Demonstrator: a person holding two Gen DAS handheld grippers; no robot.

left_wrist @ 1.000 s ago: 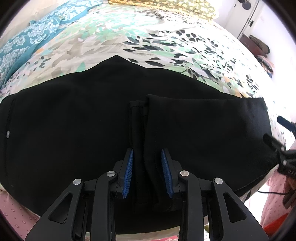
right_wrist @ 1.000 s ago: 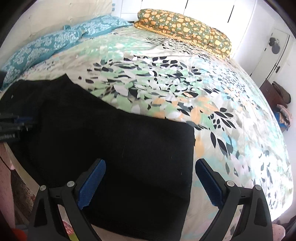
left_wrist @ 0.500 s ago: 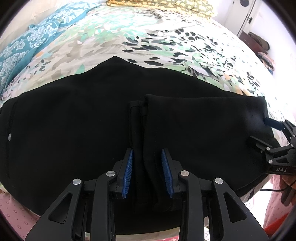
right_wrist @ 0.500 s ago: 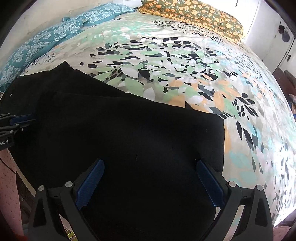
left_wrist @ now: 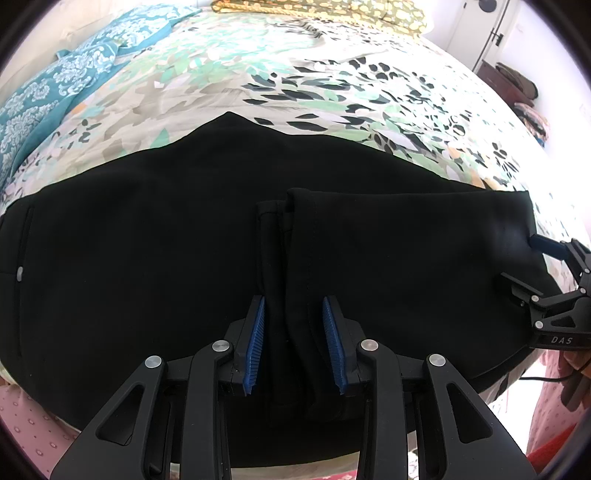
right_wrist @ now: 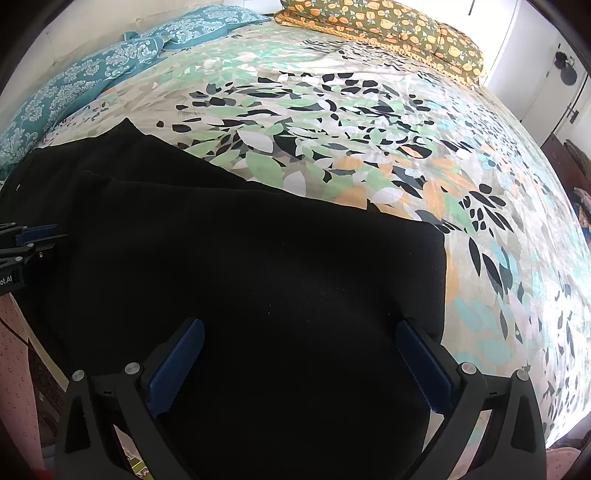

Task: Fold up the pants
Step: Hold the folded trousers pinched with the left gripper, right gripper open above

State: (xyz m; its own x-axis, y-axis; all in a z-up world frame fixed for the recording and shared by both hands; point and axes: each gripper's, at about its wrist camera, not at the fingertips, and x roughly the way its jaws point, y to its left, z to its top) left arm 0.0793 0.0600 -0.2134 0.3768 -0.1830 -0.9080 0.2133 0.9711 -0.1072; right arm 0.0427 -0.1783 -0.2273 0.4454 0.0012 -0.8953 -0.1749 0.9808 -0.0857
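Note:
Black pants (left_wrist: 147,258) lie flat along the near edge of a floral bed, with the leg ends folded back over the middle. My left gripper (left_wrist: 295,343) is shut on the folded leg hems, its blue pads (left_wrist: 255,343) pressing the bunched fabric between them. My right gripper (right_wrist: 299,365) is wide open and empty, low over the fold end of the pants (right_wrist: 295,277). It also shows in the left wrist view (left_wrist: 546,280) at the right edge of the pants. The left gripper shows in the right wrist view (right_wrist: 22,240) at far left.
The floral bedspread (right_wrist: 369,129) stretches beyond the pants. Teal pillows (right_wrist: 110,66) lie at the far left, an orange-patterned pillow (right_wrist: 388,26) at the head. A white door (left_wrist: 487,29) and a dark dresser (left_wrist: 509,81) stand at far right. Pink cloth (left_wrist: 22,424) is below the bed edge.
My right gripper has moved forward and down over the fold end of the pants, staying open. My left gripper keeps its hold on the hems and has barely moved.

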